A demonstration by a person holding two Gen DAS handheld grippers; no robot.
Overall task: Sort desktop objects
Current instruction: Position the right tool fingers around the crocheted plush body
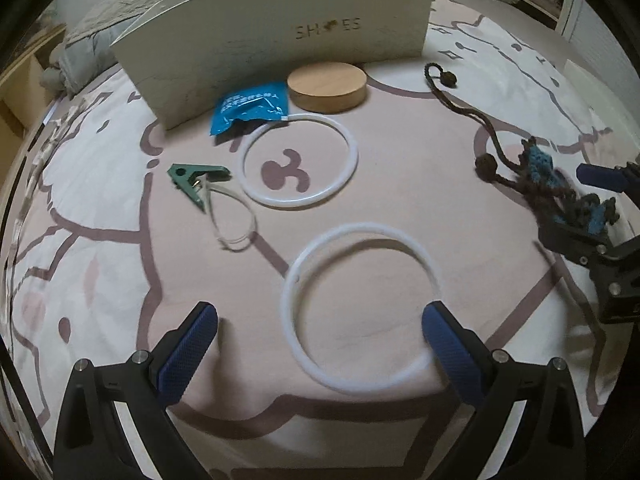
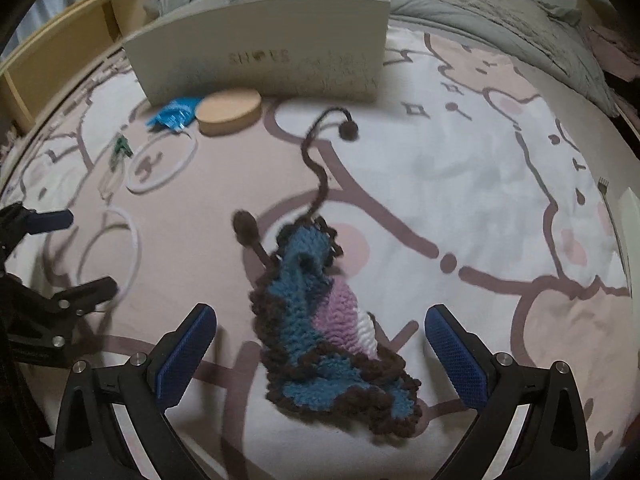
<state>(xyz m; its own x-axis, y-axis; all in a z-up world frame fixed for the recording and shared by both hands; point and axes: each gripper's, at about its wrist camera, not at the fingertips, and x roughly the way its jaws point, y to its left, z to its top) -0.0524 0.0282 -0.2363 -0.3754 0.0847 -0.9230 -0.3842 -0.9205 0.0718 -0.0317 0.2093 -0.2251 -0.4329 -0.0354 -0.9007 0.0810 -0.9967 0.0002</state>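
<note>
left wrist view: the left gripper (image 1: 320,336) hangs low over the patterned bed sheet (image 1: 120,280), jaws wide apart, with the near white ring (image 1: 294,332) lying flat between them; its right edge sits just beside the right fingertip. farther off lie a second white ring (image 1: 347,136), a green clip (image 1: 192,178) with a thin clear loop (image 1: 240,236), a blue packet (image 1: 252,106) and a round wooden lid (image 1: 328,86), all in front of the cream shoe box (image 1: 280,40) at the far side. to take the ring well, i'd shift the jaws right until one fingertip is inside the hoop and one outside, then pinch the rim; closing across the whole hoop would likely just bend it or push it along the soft sheet.

right wrist view: the right gripper (image 2: 320,344) also stands with jaws apart, straddling a crocheted piece (image 2: 316,320) in blue, purple and brown, which rests on the sheet with its cord and pom-poms (image 2: 348,130) trailing far. the picture is blurred, so contact can't be judged. gripping the thick bunched middle rather than the frilly edge should hold better, and the cord may drag or snag when lifted toward the box.
</note>
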